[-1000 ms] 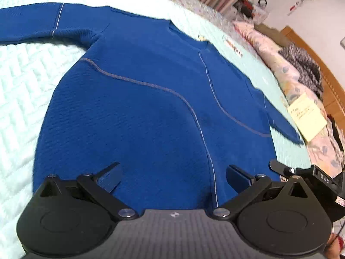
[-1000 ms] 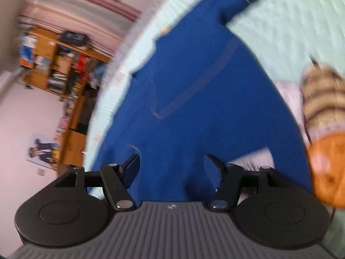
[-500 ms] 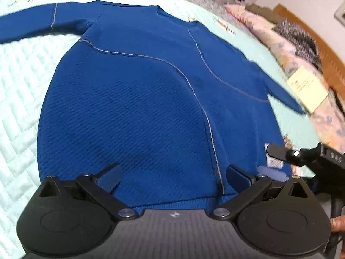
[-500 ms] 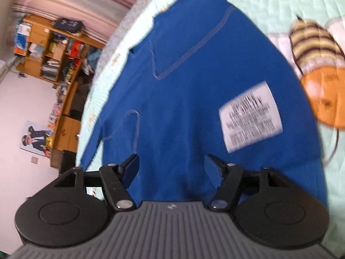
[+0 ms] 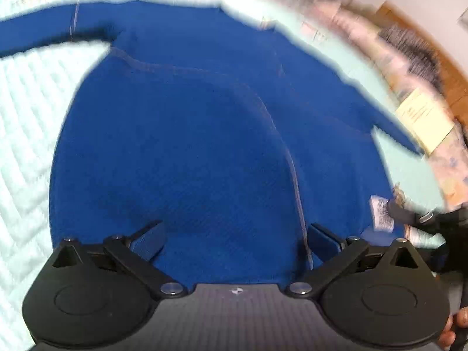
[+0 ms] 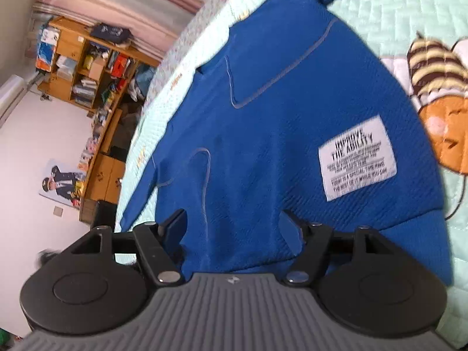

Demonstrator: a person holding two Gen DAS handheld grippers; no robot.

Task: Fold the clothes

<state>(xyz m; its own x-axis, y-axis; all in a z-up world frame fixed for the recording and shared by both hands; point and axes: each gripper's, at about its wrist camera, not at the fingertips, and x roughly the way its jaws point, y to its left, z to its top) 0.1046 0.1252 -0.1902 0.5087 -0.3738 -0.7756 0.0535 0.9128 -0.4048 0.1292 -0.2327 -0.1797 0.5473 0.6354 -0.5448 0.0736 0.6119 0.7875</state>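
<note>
**Both grippers low over the hem of the blue sweater, jaws apart**

Compared with half a second ago, the left wrist view has gone blurred with motion, and the blue sweater (image 5: 204,146) fills more of it; the hem sits about where it did, just ahead of the gripper body. In the right wrist view the white label (image 6: 358,158) has become sharp and readable, and it lies further right and lower on the cloth than before. The sweater's near hem now reaches right up to the right gripper's body.

The left gripper (image 5: 234,241) has its fingers spread wide, one finger (image 5: 147,241) over the left part of the hem and the other beyond the pale seam line. Nothing is pinched between them; whether the tips touch the cloth cannot be told through the blur. The right gripper (image 6: 232,226) is also spread, a little less widely, with blue fabric lying between its fingers (image 6: 174,228) and no fold caught in them. In the left wrist view the right gripper shows at the right side of the hem, near the label.

The sweater lies flat, front up, on the pale green quilted bed cover (image 5: 26,134), sleeves stretched out toward the cover's far edges. A cartoon bee print (image 6: 438,93) on the cover sits just beside the sweater's edge closest to the label. A wooden bookshelf (image 6: 87,67) stands beyond the bed.
</note>
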